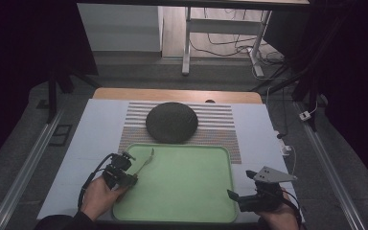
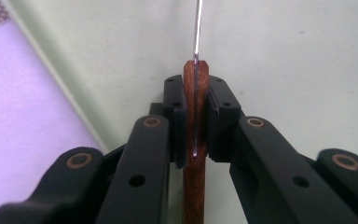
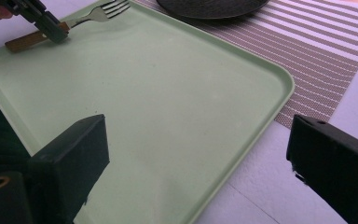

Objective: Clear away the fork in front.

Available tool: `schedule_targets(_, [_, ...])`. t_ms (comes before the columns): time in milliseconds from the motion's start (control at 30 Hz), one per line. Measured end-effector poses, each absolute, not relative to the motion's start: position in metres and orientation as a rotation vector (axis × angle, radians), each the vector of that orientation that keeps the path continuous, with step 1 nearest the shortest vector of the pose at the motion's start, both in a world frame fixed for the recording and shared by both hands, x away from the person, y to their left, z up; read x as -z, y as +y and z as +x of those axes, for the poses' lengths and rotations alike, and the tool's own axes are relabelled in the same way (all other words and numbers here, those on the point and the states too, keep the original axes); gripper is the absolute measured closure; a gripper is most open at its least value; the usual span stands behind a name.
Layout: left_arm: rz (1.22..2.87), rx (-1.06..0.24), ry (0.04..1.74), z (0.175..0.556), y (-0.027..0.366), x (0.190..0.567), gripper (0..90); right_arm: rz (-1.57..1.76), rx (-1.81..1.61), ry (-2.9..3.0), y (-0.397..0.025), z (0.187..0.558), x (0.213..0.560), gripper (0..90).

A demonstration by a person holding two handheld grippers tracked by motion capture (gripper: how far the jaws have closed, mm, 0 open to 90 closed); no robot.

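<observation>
The fork point(image 3: 81, 17) has a handle of reddish-brown wood with a smooth, slightly glossy finish, and its tines are shiny metal. The green tray point(image 1: 191, 201) looks like smooth matt plastic. The placemat point(image 3: 326, 51) is woven cloth with a fine, rough striped texture. The dark plate point(image 1: 171, 122) has a matt surface. The black fingers point(image 2: 219, 112) look like matt plastic with brass-coloured rivets.

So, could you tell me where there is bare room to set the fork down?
Most of the green tray is bare, from the fork in the left gripper across to the rim by the right gripper. The striped mat is crowded by the dark plate.
</observation>
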State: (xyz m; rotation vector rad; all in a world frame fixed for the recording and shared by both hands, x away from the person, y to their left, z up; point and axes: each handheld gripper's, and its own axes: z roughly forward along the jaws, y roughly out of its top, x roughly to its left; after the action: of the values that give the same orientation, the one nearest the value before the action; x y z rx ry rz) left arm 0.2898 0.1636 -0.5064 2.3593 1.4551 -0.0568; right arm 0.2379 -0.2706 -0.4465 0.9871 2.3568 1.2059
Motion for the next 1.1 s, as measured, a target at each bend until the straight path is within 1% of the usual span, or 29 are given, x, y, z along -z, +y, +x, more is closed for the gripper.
schedule_targets(200, [2.344,0.064,1.447,0.291,0.165,0.508,77.2,1.013,-1.201,2.342,-0.277,0.235,0.447,5.9])
schedule_targets(333, [2.316,0.075,1.421,0.291,0.168,0.504,72.0,1.043,-1.204,2.336,-0.281,0.234,0.447,5.9])
schedule_targets(400, [2.296,0.075,1.399,0.292,0.170,0.500,67.6,1.052,-1.194,2.337,-0.282,0.233,0.448,5.7])
schedule_targets(467, [2.277,0.061,1.375,0.293,0.172,0.495,66.9,1.060,-1.192,2.329,-0.283,0.232,0.448,5.0])
schedule_targets(533, [2.264,0.053,1.346,0.296,0.174,0.491,68.2,1.067,-1.198,2.324,-0.285,0.231,0.447,4.3])
schedule_targets(567, [2.257,0.048,1.336,0.298,0.176,0.488,71.9,1.080,-1.194,2.317,-0.286,0.229,0.447,3.3])
schedule_targets(600, [2.246,0.053,1.329,0.301,0.177,0.487,71.9,1.080,-1.194,2.317,-0.286,0.229,0.447,3.3])
schedule_targets(700, [2.227,0.058,1.294,0.310,0.179,0.483,80.5,1.104,-1.184,2.304,-0.288,0.228,0.447,1.9])
schedule_targets(733, [2.223,0.063,1.275,0.313,0.179,0.483,85.7,1.122,-1.172,2.299,-0.288,0.228,0.447,1.7])
schedule_targets(767, [2.224,0.065,1.259,0.316,0.179,0.482,85.7,1.122,-1.172,2.299,-0.288,0.228,0.447,1.7])
schedule_targets(800, [2.224,0.060,1.247,0.319,0.178,0.482,88.0,1.133,-1.156,2.294,-0.288,0.228,0.447,0.7])
schedule_targets(967, [2.245,0.045,1.180,0.334,0.174,0.485,88.3,1.134,-1.134,2.303,-0.287,0.228,0.447,0.6])
schedule_targets(1100, [2.237,0.063,1.136,0.347,0.169,0.490,88.4,1.130,-1.123,2.320,-0.285,0.228,0.448,0.6])
